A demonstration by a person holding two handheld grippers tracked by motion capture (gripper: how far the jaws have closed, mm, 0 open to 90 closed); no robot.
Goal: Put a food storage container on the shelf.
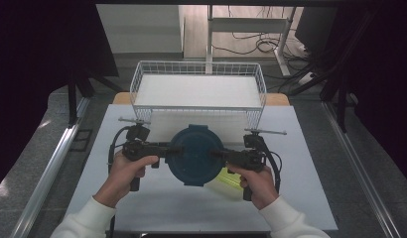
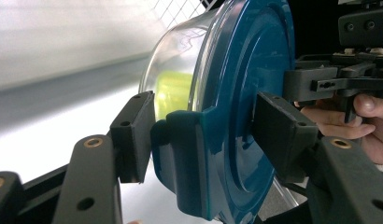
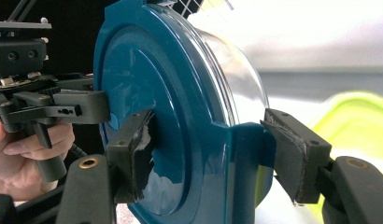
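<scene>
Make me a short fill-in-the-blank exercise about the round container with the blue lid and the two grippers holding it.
1. The lid of the round container is ____ in colour.
2. The left gripper and the right gripper clamp the container from ____ sides.
3. Behind the container stands a white wire ____.
4. The thing lying under the container, by the right gripper, is coloured ____.

Missing words: blue; opposite; basket; yellow-green

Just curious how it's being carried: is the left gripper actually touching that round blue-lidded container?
Touching. In the left gripper view, the left gripper has both pads pressed against the container, one on the lid's face, one on its side clasp.
</scene>
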